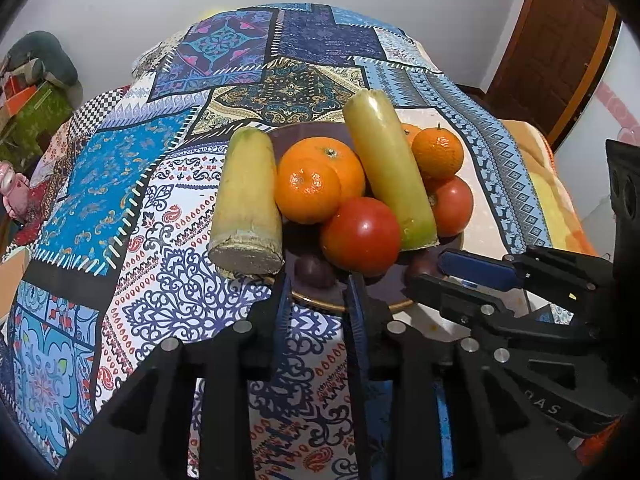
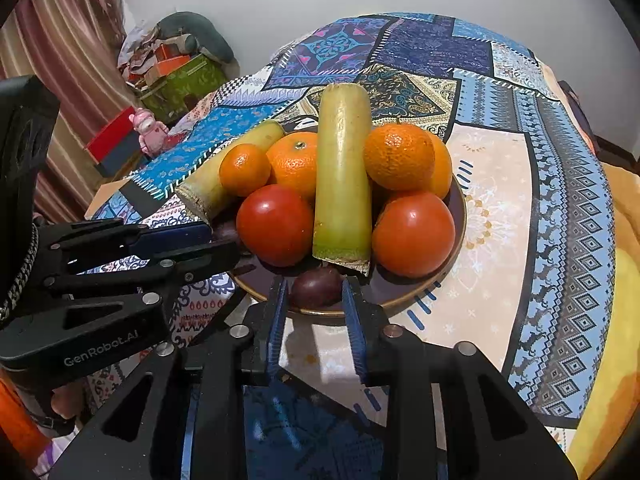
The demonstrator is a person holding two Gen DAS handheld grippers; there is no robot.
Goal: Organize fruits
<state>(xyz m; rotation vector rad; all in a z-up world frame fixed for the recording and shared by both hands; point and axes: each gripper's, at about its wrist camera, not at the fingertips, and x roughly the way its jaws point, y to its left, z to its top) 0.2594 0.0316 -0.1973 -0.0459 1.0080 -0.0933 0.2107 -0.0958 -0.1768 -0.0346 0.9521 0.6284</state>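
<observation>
So a dark plate with a gold rim is parked on the tabletop, which is covered by a patchwork cloth in blues and whites. The fruit is all piled on that plate. Two red tomatoes are seen at the front, with oranges stacked behind them. One pale green cane piece is laid straight over the middle of the heap. A second cane piece is leaned on the left edge, its cut end sticking out past the rim.

The right gripper is held at the near rim with only a narrow gap between its blue pads. A small dark purple fruit is framed right at its tips, but no squeeze on it can be made out, so nothing looks held.

The left gripper is set just beside it, also at the near rim and barely parted, with nothing gripped. Another small purple fruit is seen just ahead of its tips.
</observation>
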